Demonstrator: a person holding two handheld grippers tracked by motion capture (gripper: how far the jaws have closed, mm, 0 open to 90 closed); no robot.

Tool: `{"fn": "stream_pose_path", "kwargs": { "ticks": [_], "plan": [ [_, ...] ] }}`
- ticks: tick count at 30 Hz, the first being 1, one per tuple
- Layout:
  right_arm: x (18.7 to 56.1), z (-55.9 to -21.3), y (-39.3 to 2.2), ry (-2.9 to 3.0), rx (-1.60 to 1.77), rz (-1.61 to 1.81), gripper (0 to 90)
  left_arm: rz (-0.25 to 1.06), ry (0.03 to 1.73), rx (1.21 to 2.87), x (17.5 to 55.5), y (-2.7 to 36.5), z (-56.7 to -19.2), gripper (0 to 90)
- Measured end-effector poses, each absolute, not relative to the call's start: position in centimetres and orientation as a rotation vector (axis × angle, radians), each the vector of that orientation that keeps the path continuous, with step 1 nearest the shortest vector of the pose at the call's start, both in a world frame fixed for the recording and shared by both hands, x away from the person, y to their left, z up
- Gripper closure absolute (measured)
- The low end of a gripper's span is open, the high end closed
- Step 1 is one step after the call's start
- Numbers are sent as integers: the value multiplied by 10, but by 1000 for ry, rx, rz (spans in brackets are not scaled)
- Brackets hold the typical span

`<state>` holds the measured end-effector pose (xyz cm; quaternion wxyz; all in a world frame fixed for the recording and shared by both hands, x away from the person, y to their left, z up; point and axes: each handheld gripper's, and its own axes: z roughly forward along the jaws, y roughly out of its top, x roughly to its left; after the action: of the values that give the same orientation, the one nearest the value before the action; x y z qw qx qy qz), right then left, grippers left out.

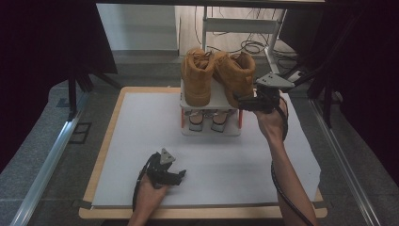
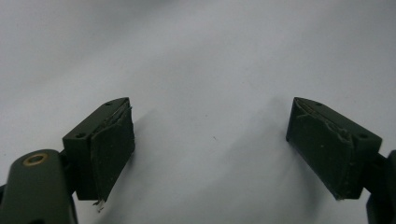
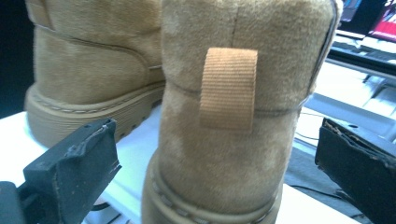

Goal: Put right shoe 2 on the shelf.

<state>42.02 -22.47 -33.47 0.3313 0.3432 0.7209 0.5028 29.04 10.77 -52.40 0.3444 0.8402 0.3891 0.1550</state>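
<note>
Two tan suede boots stand on the top shelf of a small white shoe rack (image 1: pixel 220 100) at the back of the mat. The left boot (image 1: pixel 196 77) is upright; the right boot (image 1: pixel 236 75) leans to the right at the shelf's edge. My right gripper (image 1: pixel 244 101) is open at that boot's heel. In the right gripper view the heel (image 3: pixel 224 177) and its woven pull tab (image 3: pixel 229 88) sit between the jaws with gaps on both sides, and the left boot (image 3: pixel 93 79) is behind. My left gripper (image 1: pixel 180 175) rests low on the mat, open (image 2: pixel 210 140) and holding nothing.
A pair of grey shoes (image 1: pixel 208 120) sits on the rack's lower shelf. The pale mat (image 1: pixel 235 169) lies on a wooden board (image 1: pixel 106 155). Dark curtains hang at both sides. A table frame and cables (image 1: pixel 251 44) are on the floor behind.
</note>
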Motion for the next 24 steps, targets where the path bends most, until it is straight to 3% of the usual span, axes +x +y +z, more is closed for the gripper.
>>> {"fn": "stream_pose_path", "kwargs": {
  "ticks": [19, 21, 24],
  "plan": [
    [404, -347, -241, 1918, 967, 1302, 2, 402, 1007, 2188, 290, 108, -524, 150],
    [402, -349, -243, 1924, 973, 1301, 29, 402, 1008, 2190, 290, 108, -524, 150],
    [399, -351, -248, 1922, 986, 1290, 161, 402, 1008, 2190, 290, 108, -524, 150]
  ]
}}
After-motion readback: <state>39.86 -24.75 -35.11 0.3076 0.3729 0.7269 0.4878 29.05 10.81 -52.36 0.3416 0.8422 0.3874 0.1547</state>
